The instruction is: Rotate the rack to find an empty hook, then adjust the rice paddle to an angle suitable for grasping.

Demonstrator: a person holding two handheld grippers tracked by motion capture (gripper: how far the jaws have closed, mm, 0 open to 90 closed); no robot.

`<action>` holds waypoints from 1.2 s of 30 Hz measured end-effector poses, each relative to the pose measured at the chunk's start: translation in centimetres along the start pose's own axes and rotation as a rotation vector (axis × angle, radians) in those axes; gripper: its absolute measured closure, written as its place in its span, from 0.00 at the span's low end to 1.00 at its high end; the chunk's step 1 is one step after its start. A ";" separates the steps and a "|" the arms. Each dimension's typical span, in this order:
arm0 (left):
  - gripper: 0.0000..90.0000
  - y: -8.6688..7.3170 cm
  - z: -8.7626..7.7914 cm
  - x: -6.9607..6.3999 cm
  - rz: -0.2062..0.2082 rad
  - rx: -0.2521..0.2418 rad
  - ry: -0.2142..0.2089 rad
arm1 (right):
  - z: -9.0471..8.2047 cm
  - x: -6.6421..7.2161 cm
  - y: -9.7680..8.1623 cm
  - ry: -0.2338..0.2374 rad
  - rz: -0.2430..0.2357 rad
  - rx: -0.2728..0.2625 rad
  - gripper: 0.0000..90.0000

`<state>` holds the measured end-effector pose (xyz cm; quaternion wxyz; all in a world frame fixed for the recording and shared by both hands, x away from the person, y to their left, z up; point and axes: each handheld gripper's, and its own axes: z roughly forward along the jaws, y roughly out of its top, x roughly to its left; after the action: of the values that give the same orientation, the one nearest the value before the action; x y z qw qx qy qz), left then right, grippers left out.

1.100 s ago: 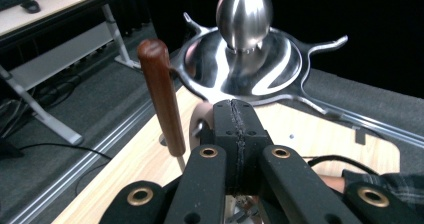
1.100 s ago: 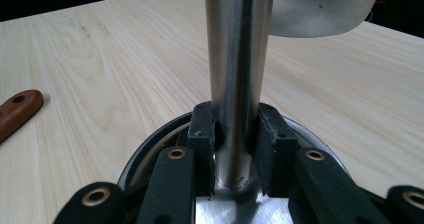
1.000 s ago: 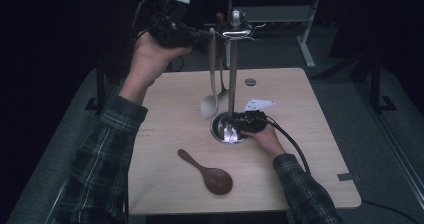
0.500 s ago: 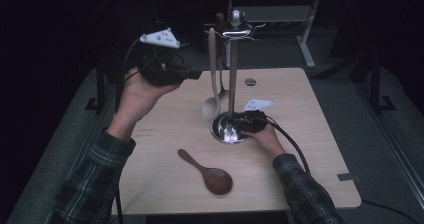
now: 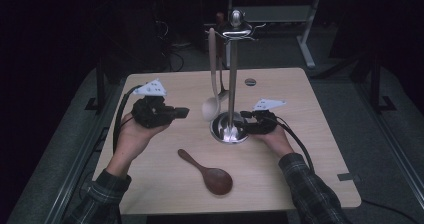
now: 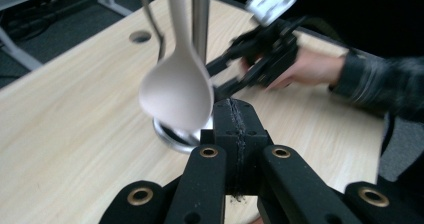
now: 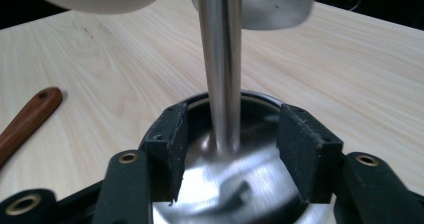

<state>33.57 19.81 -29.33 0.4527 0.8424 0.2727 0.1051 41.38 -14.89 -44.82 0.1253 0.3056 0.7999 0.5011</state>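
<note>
Fingers of the right gripper (image 7: 227, 154) stand apart over the polished round base (image 7: 235, 184) of the utensil stand, the steel pole (image 7: 222, 59) rising between the pads without touching either; these jaws have just been opening, and they grip nothing. In the high view the right gripper (image 5: 245, 126) sits at the stand's base (image 5: 229, 134). The left gripper (image 6: 235, 129) has its jaws pressed fully together, empty, with the pale hanging spoon (image 6: 175, 91) just ahead of the tips. Seen from above, the left gripper (image 5: 182, 112) hovers left of that spoon (image 5: 211, 109), while a brown wooden spoon (image 5: 207, 171) lies on the table (image 5: 300, 184) nearer the person than both grippers.
</note>
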 end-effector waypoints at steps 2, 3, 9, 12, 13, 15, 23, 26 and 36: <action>1.00 -1.5 0.5 0.2 -0.016 0.005 0.010 | -1.1 0.2 -0.3 -0.008 0.023 -0.002 0.55; 1.00 -2.5 0.8 0.2 -0.022 0.011 0.017 | -1.6 0.3 -0.4 -0.008 0.028 0.008 0.59; 1.00 -6.2 2.3 0.4 -0.057 0.035 0.022 | -4.1 1.8 -1.6 -0.001 0.024 0.055 0.88; 1.00 -8.0 2.7 0.3 -0.070 0.040 0.028 | -5.2 2.8 -2.3 0.005 0.015 0.083 1.00; 1.00 -8.4 2.8 0.3 -0.072 0.049 0.029 | -5.5 3.0 -2.4 0.014 0.014 0.085 1.00; 1.00 -9.4 3.1 0.1 -0.077 0.057 0.036 | -6.0 3.5 -2.9 0.017 0.009 0.098 1.00; 1.00 -12.5 3.7 -0.8 -0.105 0.094 0.026 | -7.9 5.7 -4.2 0.049 0.009 0.116 1.00; 1.00 -13.2 4.1 -1.1 -0.100 0.126 0.025 | -7.9 6.4 -4.5 0.071 -0.007 0.131 1.00; 1.00 -14.1 5.8 -1.8 -0.087 0.197 -0.019 | -5.7 8.3 -4.4 0.189 -0.059 0.194 1.00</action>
<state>29.42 20.96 -44.11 0.3746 0.8710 0.3138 0.0502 30.39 -15.29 -45.10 0.0339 0.2442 0.8614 0.4441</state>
